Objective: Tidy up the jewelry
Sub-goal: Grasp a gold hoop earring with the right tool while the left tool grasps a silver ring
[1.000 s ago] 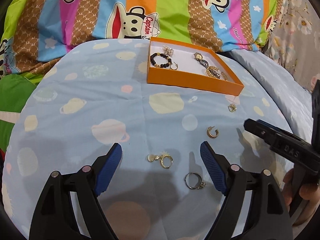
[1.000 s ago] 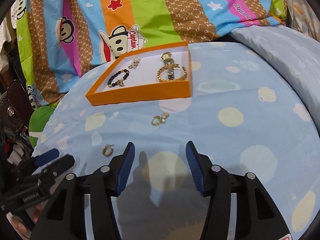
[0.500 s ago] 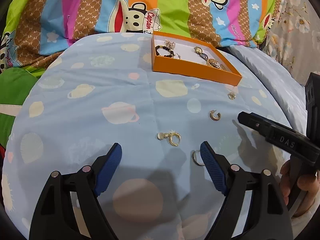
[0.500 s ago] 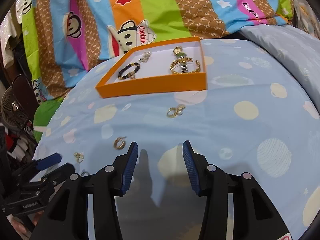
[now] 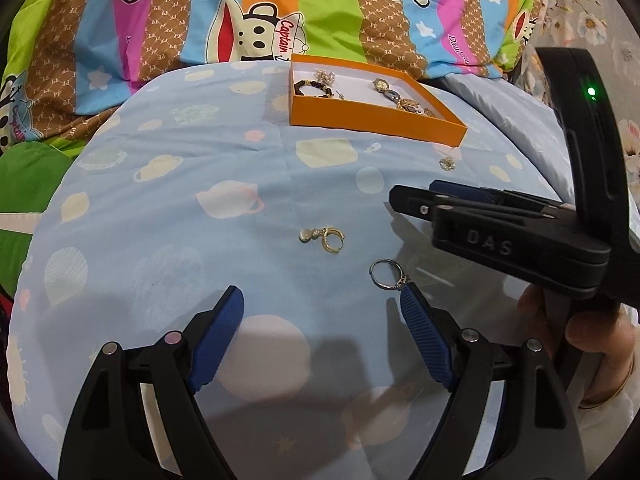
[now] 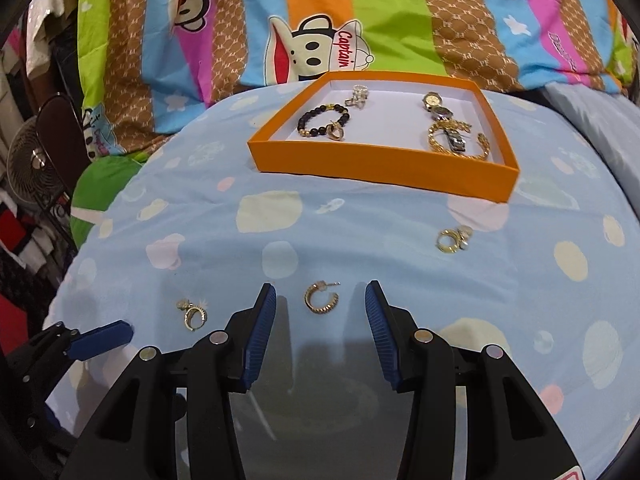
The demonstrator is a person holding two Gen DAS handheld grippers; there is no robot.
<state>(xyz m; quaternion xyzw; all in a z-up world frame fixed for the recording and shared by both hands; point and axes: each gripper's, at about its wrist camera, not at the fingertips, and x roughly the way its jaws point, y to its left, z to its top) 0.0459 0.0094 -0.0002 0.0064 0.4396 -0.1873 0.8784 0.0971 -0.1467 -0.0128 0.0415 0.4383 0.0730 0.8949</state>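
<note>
An orange box (image 6: 380,168) at the back holds a black bead bracelet (image 6: 322,122), a watch (image 6: 440,114) and a gold bangle (image 6: 460,146). On the blue sheet a gold hoop earring (image 6: 320,300) lies between the fingertips of my right gripper (image 6: 320,296). Its jaws are closing, and the pads stand clear of the hoop. My left gripper (image 5: 322,304) is wide open and holds nothing. A silver ring (image 5: 386,276) lies just beyond its right fingertip. A pearl-drop earring (image 5: 326,238) rests further ahead. Another gold earring (image 6: 452,240) sits near the box.
A striped monkey-print quilt (image 6: 360,20) rises behind the box (image 5: 376,120). The right gripper (image 5: 416,196) and the hand (image 5: 592,340) that holds it fill the right of the left wrist view. The left gripper (image 6: 100,338) shows at lower left beside the pearl-drop earring (image 6: 192,314). A fan (image 6: 28,160) stands past the bed's left edge.
My right gripper slid left until the hoop earring came between its fingertips, and its jaws narrowed. My left gripper drew back a little, so the silver ring now lies beyond its right fingertip.
</note>
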